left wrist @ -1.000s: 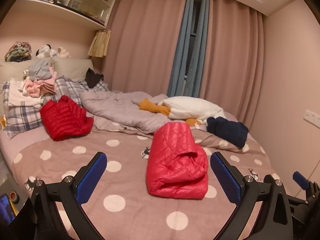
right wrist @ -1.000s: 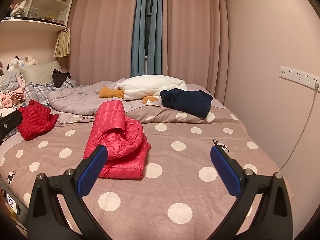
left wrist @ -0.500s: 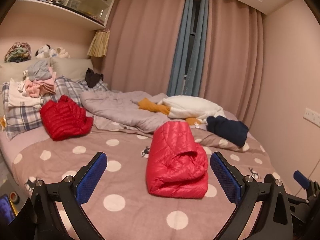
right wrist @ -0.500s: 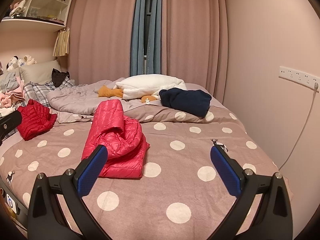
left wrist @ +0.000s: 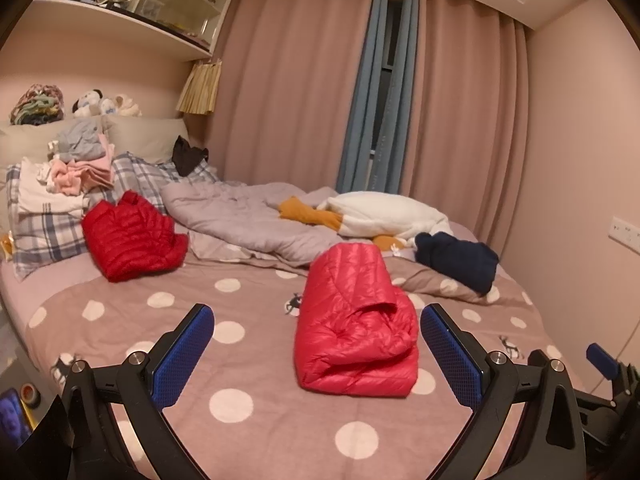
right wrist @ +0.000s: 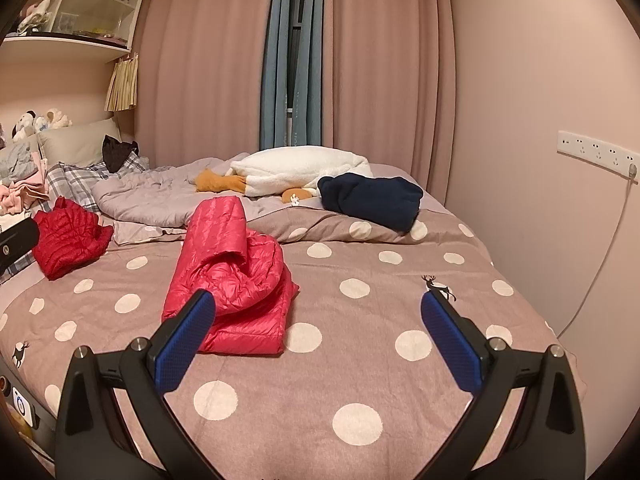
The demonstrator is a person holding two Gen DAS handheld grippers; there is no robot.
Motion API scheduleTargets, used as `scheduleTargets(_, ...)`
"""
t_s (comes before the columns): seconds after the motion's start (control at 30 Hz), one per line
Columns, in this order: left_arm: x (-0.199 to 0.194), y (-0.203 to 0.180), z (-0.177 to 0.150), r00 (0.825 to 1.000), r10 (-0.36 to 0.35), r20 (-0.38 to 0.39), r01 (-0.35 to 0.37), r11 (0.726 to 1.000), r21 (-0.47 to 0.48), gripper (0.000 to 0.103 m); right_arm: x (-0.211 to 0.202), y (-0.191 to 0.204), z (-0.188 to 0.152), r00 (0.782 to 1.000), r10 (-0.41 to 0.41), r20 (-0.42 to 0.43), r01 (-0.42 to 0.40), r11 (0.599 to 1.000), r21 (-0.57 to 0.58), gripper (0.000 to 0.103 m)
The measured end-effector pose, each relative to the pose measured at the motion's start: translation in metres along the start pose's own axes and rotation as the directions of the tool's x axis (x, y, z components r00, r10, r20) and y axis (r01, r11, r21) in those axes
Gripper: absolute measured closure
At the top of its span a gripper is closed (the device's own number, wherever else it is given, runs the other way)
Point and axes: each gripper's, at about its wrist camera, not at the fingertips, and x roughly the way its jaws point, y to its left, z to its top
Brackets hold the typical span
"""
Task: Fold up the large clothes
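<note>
Both pairs of fingers stand spread wide with nothing between their blue pads. The left gripper hovers over the near part of the bed, and the folded pink-red down jacket lies on the polka-dot blanket just beyond it, closer to its right finger than to its left. From the right wrist view, the right gripper hangs above bare blanket to the right of the same jacket; its left fingertip overlaps the jacket's near edge in the picture, though whether it touches cannot be told.

A second, darker red down jacket lies bunched at the far left, against a plaid pillow that carries a stack of pale folded clothes. A grey duvet is rumpled across the far middle of the bed. On it rests a white plush toy with orange parts, and just to its right sits a folded navy garment. Pink curtains with a blue strip between them hang behind the bed. A shelf runs along the upper left wall, and soft toys sit above the headboard.
</note>
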Motion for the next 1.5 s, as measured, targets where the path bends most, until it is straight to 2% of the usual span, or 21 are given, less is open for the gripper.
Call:
scheduleTargets(0.57, 0.001, 0.000, -0.001, 1.000, -0.002, -0.012, 0.002, 1.000, -0.004, 0.001, 0.004, -0.002, 0.001, 1.000, -0.002, -0.021, 0.002, 1.000, 0.006, 0.000)
scheduleTargets(0.73, 0.008, -0.006, -0.002, 0.999, 0.030, -0.021, -0.029, 0.999, 0.016, 0.001, 0.006, -0.002, -0.001, 1.000, 0.002, -0.029, -0.002, 1.000, -0.004, 0.000)
scheduleTargets(1.1, 0.009, -0.001, -0.002, 0.999, 0.044, -0.022, -0.044, 0.999, 0.009, 0.001, 0.012, 0.002, -0.001, 0.999, -0.020, -0.038, 0.020, 1.000, 0.001, 0.000)
scheduleTargets(1.23, 0.021, -0.002, -0.004, 0.998, 0.054, -0.023, -0.054, 0.998, 0.019, 0.001, 0.013, 0.007, 0.005, 0.999, -0.027, -0.025, 0.027, 1.000, 0.003, 0.000)
scheduleTargets(1.4, 0.023, -0.003, -0.005, 0.998, 0.054, -0.011, -0.054, 0.999, 0.010, 0.001, 0.015, 0.018, 0.013, 0.994, -0.108, 0.013, 0.109, 0.993, -0.036, 0.000)
scheduleTargets(1.5, 0.016, -0.004, -0.006, 0.999, 0.037, 0.021, -0.037, 0.999, 0.010, 0.001, 0.016, 0.019, 0.013, 0.992, -0.121, 0.019, 0.122, 0.991, -0.049, 0.000)
